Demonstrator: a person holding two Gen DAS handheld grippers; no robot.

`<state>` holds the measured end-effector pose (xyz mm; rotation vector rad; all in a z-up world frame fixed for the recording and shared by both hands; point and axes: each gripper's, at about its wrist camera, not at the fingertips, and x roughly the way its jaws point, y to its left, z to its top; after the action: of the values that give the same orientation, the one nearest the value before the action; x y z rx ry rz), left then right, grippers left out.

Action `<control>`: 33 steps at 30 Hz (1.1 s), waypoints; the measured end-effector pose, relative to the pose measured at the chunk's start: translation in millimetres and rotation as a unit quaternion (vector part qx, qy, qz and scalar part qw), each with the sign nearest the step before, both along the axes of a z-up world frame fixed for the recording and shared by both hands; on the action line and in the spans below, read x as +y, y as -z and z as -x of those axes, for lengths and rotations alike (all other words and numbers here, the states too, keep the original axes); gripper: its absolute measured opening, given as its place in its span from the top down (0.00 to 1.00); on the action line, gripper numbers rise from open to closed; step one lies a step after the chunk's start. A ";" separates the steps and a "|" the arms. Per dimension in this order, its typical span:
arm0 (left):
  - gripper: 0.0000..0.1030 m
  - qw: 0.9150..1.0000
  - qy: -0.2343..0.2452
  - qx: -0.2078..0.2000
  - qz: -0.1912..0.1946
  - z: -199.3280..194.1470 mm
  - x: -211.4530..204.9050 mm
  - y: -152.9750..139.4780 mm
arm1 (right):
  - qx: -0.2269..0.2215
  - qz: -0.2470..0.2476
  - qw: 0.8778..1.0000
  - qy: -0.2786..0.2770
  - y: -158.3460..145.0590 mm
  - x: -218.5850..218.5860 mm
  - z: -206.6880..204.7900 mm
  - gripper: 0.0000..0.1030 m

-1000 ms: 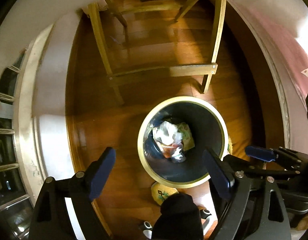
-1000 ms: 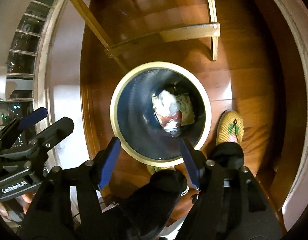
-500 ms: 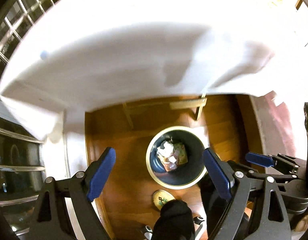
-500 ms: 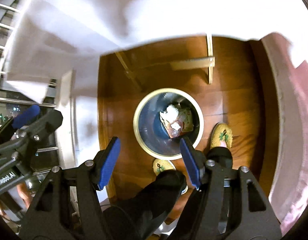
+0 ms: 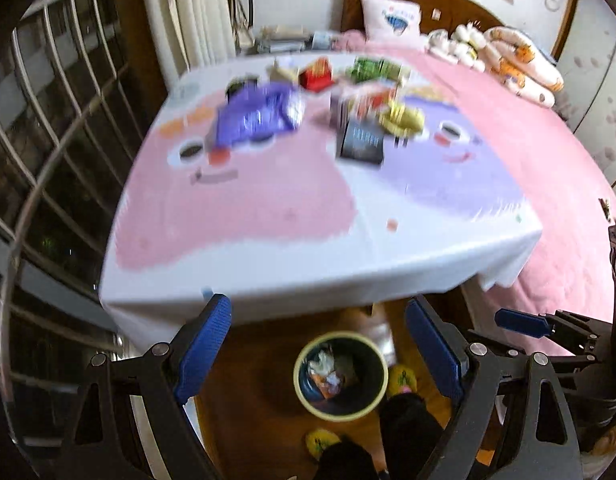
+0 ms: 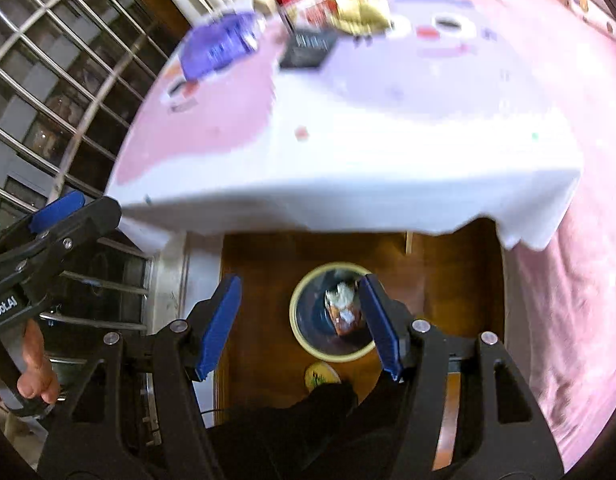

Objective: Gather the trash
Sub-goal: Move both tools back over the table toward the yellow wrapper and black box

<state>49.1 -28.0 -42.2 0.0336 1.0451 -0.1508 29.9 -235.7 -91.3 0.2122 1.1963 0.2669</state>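
Now between pickups: both grippers, left and right, hang empty with jaws wide above the bin. Remaining trash lies on the far surface. Next move calls for reaching forward over it.

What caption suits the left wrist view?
Open, empty left claw above a round yellow-rimmed bin holding trash; blurred wrappers litter the pink-and-white tablecloth.

A cloth-covered table carries a purple bag, a dark box and blurred snack packets.
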 end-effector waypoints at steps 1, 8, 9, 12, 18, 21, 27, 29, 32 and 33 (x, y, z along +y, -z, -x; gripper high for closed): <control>0.13 1.000 0.002 -0.012 0.000 -2.3 -0.8 -11.9 | -0.011 0.002 1.000 -0.001 -10.8 0.8 -1.8 0.43; 0.13 0.998 0.009 -0.057 0.000 -30.8 -7.5 -62.2 | -0.085 0.027 0.996 -0.009 -76.7 2.8 -28.1 0.43; 0.13 0.998 0.010 -0.058 0.001 -37.5 -9.4 -65.3 | -0.093 0.032 0.995 -0.010 -81.4 3.3 -33.4 0.43; 0.13 0.998 0.015 -0.053 0.007 -56.7 -15.8 -67.7 | -0.111 0.042 0.993 -0.012 -92.3 -2.5 -55.4 0.43; 0.13 1.000 0.000 -0.029 0.004 -114.4 -32.3 -46.2 | -0.114 0.080 0.990 -0.033 -80.3 -18.1 -129.5 0.43; 0.13 1.000 -0.016 -0.006 0.002 -145.9 -44.1 -24.5 | -0.109 0.101 0.987 -0.054 -63.3 -31.3 -173.8 0.43; 0.13 0.998 -0.045 0.047 -0.007 -217.6 -69.4 28.2 | -0.092 0.120 0.981 -0.123 -19.4 -47.1 -269.9 0.43; 0.13 0.996 -0.056 0.065 -0.007 -238.1 -75.9 47.5 | -0.085 0.125 0.977 -0.151 -2.7 -45.6 -296.3 0.43; 0.13 0.993 -0.071 0.090 -0.002 -262.8 -84.8 73.0 | -0.080 0.132 0.968 -0.198 18.5 -38.6 -323.5 0.43; 0.13 0.993 -0.073 0.095 -0.001 -269.0 -87.8 79.9 | -0.082 0.133 0.963 -0.221 26.4 -34.4 -332.4 0.43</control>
<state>318.1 -115.8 -122.1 -0.0573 1.2340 -0.0203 362.3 -270.1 -117.7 -0.3129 1.0915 0.4981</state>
